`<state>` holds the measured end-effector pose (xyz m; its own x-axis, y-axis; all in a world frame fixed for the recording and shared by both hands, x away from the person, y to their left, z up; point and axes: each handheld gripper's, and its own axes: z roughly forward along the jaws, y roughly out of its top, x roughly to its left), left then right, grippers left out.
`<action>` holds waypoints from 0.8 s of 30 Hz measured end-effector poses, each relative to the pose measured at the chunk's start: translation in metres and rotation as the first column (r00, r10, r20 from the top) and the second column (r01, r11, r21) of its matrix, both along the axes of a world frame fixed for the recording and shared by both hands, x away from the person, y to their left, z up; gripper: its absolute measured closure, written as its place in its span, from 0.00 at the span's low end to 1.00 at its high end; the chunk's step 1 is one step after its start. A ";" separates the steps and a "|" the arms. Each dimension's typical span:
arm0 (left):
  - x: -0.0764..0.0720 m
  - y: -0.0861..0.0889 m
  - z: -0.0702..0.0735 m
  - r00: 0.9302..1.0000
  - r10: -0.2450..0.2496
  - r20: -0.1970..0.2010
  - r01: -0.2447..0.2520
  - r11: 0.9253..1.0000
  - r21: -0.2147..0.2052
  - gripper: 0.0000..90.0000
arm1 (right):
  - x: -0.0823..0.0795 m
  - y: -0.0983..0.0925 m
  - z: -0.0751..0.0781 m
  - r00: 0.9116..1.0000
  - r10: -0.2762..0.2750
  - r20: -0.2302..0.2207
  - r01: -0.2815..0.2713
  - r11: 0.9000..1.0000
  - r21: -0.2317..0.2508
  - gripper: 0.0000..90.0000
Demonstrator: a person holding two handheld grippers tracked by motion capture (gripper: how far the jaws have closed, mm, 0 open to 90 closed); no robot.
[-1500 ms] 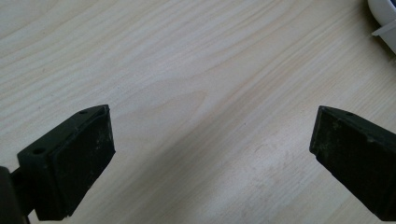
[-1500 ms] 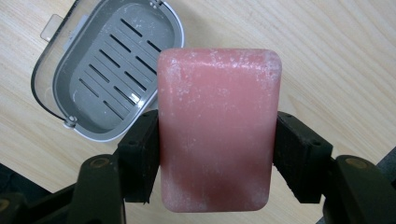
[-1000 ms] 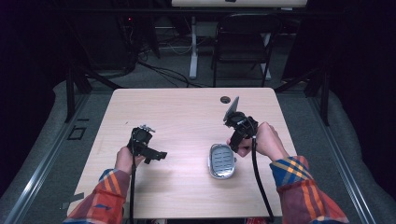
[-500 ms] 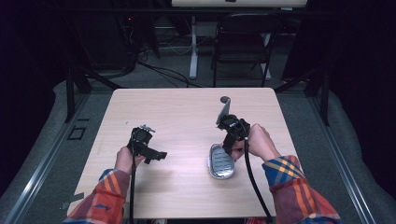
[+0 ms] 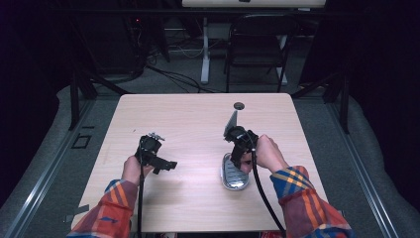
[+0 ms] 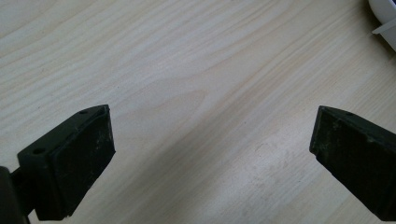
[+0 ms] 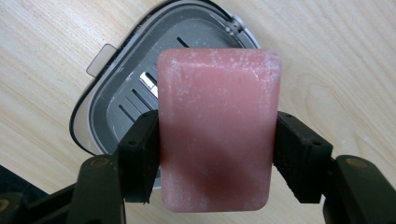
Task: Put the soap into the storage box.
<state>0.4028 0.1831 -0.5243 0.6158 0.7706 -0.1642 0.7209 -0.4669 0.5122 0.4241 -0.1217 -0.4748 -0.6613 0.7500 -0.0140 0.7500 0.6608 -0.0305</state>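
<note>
While clamped, soap point(image 7: 215, 128) hides dish point(image 7: 116, 100).

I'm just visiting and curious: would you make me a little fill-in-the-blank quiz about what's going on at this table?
1. The right gripper grips a bar of soap whose colour is ____.
2. Right below the soap lies a grey soap dish with drain ____ in its floor.
3. The left gripper has its jaws ____, with nothing between them.
4. The table is made of pale ____.

Missing words: pink; slots; open; wood
</note>
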 end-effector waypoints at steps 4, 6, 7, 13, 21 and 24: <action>0.000 0.000 0.000 1.000 0.000 0.001 0.000 1.000 0.000 0.00 | 0.000 0.004 -0.004 1.000 -0.003 -0.002 0.003 1.000 -0.006 0.41; 0.000 0.000 0.000 1.000 -0.001 0.002 0.001 1.000 0.001 0.00 | 0.000 0.004 -0.004 1.000 -0.006 -0.002 0.006 1.000 -0.007 0.41; 0.000 0.001 0.000 1.000 -0.001 0.003 0.001 1.000 0.002 0.00 | 0.001 0.005 -0.005 1.000 -0.004 -0.004 0.003 1.000 -0.012 0.41; 0.000 0.000 0.000 1.000 -0.002 0.004 0.002 1.000 0.002 0.00 | 0.001 0.011 -0.010 1.000 -0.008 -0.018 0.007 0.999 -0.048 0.41; 0.000 0.000 0.001 1.000 -0.002 0.004 0.002 1.000 -0.001 0.00 | 0.001 0.013 -0.014 1.000 -0.025 -0.015 0.025 0.999 -0.031 0.41; 0.000 0.001 0.001 1.000 -0.002 0.007 0.002 1.000 -0.001 0.00 | 0.000 0.012 -0.017 0.997 -0.070 0.013 0.070 0.997 0.015 0.41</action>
<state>0.4028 0.1837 -0.5235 0.6188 0.7690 -0.1604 0.7162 -0.4683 0.5175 0.4237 -0.1094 -0.4914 -0.6070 0.7946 -0.0113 0.7947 0.6069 -0.0106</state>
